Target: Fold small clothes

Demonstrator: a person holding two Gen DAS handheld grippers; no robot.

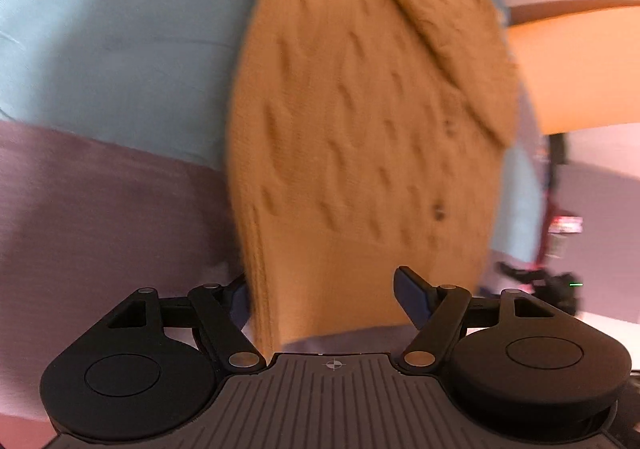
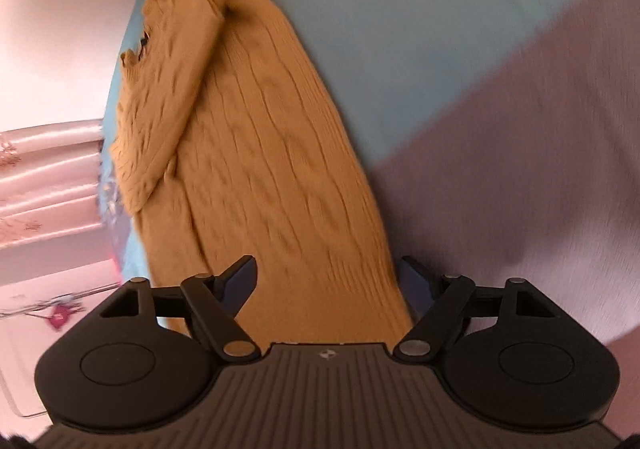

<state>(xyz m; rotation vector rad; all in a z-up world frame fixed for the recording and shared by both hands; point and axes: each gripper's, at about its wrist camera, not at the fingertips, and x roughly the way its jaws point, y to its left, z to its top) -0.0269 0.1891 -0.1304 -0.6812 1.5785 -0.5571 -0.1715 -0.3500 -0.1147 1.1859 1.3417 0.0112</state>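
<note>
The cardigan (image 1: 360, 121) is a small mustard-tan knit, thick and soft, with raised cable twists running down its length, a ribbed hem and a few dark buttons along one edge. One sleeve is folded over the body as a long diagonal flap. It lies flat on a smooth pale-blue sheet (image 1: 120, 41), which meets a mauve cloth (image 1: 80, 229) with a fine weave. The hem end sits between the dark fingers of the left gripper (image 1: 326, 299), which stand wide apart; its left finger is partly hidden behind the ribbing. The right gripper (image 2: 330, 285) is wide too, the knit running forward from between its fingers, with no pad seen pressing it. Both views are blurred.
</note>
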